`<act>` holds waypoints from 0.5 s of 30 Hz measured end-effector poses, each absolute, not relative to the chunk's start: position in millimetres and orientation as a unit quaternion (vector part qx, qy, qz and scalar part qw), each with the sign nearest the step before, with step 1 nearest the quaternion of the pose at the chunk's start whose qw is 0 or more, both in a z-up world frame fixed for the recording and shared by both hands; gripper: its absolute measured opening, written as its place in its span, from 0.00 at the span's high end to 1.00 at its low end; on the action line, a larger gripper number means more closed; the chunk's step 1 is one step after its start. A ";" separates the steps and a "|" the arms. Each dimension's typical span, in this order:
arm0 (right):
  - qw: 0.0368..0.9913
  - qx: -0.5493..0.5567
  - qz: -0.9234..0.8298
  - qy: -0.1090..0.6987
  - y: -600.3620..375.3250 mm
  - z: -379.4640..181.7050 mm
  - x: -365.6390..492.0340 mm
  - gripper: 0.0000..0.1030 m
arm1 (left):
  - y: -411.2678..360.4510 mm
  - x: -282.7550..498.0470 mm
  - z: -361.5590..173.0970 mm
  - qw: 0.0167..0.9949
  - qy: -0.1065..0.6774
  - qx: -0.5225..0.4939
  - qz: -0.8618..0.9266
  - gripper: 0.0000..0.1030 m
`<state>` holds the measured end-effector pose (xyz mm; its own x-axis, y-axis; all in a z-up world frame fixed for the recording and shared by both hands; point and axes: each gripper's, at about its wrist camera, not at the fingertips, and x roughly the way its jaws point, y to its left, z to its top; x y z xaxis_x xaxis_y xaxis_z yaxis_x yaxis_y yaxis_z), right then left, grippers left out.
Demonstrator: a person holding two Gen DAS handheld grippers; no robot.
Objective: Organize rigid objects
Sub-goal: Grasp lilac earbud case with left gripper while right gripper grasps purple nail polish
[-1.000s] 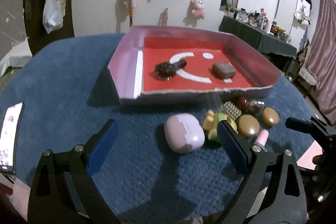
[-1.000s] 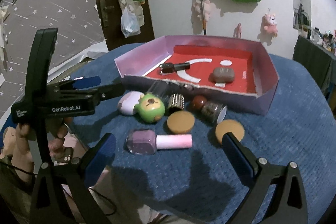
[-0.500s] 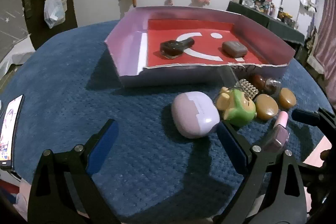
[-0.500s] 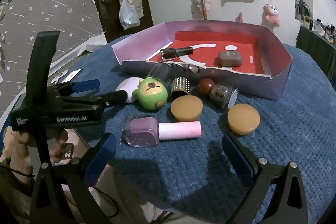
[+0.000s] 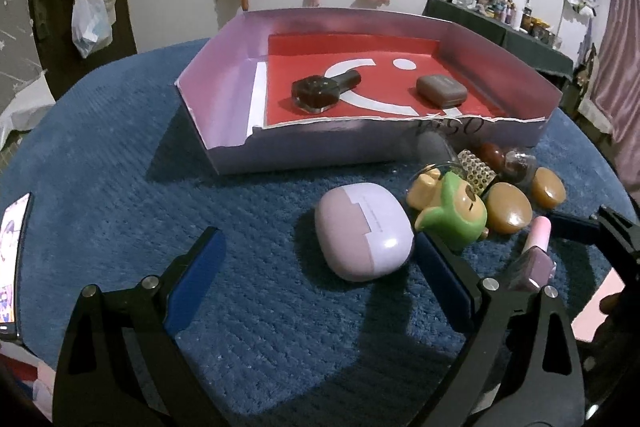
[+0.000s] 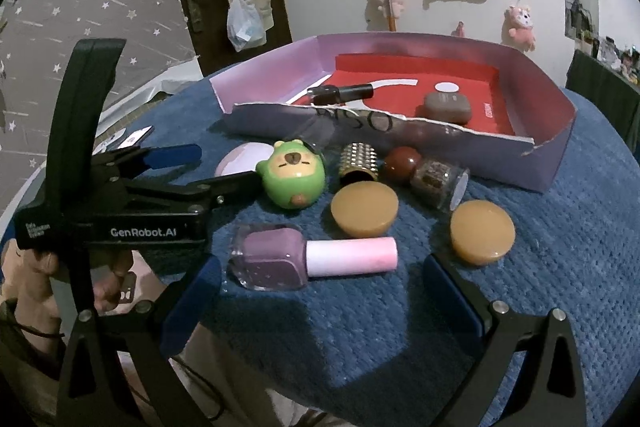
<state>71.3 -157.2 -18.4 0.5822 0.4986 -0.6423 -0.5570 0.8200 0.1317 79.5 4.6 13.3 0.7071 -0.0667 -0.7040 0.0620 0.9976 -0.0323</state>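
Two pieces lie inside the shallow purple cardboard tray [image 5: 224, 155]; in front of it, about eight await, both claws released: left gripper [image 5: 320, 267], right gripper [image 6: 320, 283].

Both claws are black plastic frames with triangular cut-outs and silver screws at the finger joints. The left claw [image 5: 316, 263] fills the bottom of the left view and carries blue finger pads [image 5: 198, 269]; seen from the side at the left of the right view, its body reads "GenRobot.AI" in white. The right claw [image 6: 320, 291] has the same blue pads [image 6: 192, 297].
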 end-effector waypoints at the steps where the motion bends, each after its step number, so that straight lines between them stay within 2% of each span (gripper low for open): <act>1: 0.889 -0.047 0.296 0.346 -154.9 -19.0 70.7 0.03 | 4.8 80.6 13.0 0.923 0.383 -0.006 -0.037 0.07; 4: 0.892 -0.061 0.291 0.341 -150.9 -20.2 68.4 0.14 | 4.5 83.2 11.9 0.922 0.384 -0.013 -0.041 0.13; 6: 0.894 -0.066 0.289 0.337 -149.8 -20.2 67.1 0.20 | 3.5 83.2 12.2 0.920 0.386 -0.021 -0.056 0.29; 7: 0.894 -0.066 0.288 0.337 -149.9 -20.3 67.0 0.22 | 2.6 83.5 12.2 0.920 0.387 -0.024 -0.064 0.32; 10: 0.894 -0.063 0.289 0.338 -150.8 -20.6 66.9 0.22 | -3.1 82.8 12.7 0.918 0.387 -0.022 -0.080 0.51; 15: 0.893 -0.063 0.288 0.339 -151.4 -20.5 67.2 0.22 | -8.9 77.8 13.0 0.921 0.380 -0.007 -0.082 0.52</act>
